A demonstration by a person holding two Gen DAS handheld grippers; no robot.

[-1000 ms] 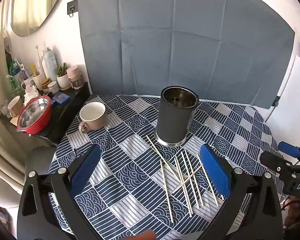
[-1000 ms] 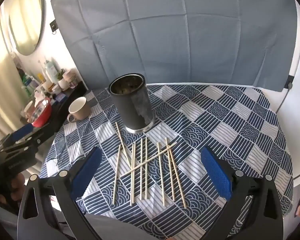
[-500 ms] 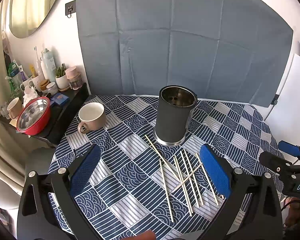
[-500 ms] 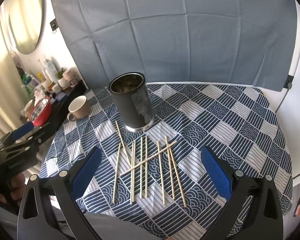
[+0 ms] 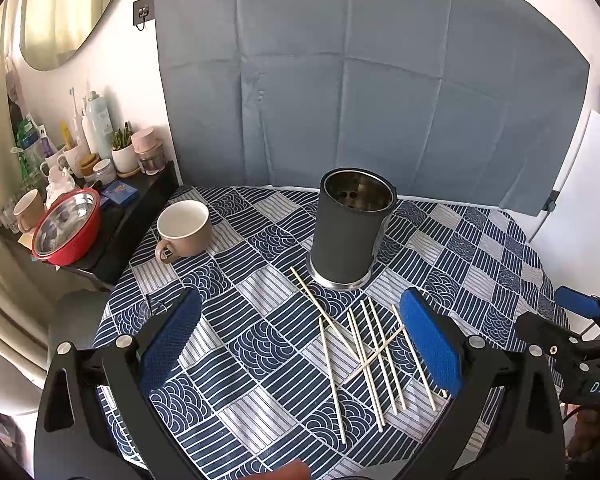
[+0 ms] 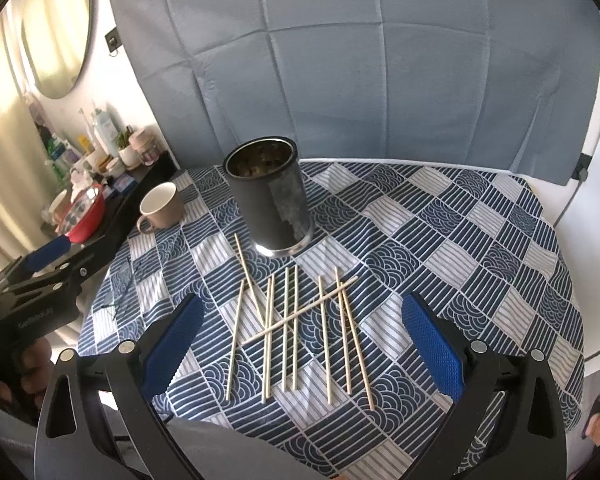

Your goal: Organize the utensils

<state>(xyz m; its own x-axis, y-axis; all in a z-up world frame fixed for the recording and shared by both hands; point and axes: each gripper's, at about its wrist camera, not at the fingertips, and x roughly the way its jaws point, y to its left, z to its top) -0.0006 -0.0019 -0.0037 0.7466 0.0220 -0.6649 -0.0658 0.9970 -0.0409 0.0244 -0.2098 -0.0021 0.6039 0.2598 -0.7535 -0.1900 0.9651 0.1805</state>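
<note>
- Little has moved since the earlier frames: both views sit a touch higher over the counter (image 6: pixel 480 240), and the sticks lie just as they did.
- Nearest, the right gripper (image 6: pixel 300 344) hovers above the sticks with its jaws spread wide and nothing between them.
- Likewise the left gripper (image 5: pixel 300 344) is wide open and empty, off to the left of the holder and nearer the camera.
- Chopsticks (image 6: pixel 288 328) lie loose on the cloth just in front of the holder, mostly side by side, one laid slantwise across the others.
- Beyond them the dark cylindrical holder (image 6: pixel 270 204) stands upright with no sticks in it.
- Left of the holder sits a beige mug (image 5: pixel 184 230).
- By my reading, the task has barely begun: every stick remains to be gathered and stood in the holder.
</note>
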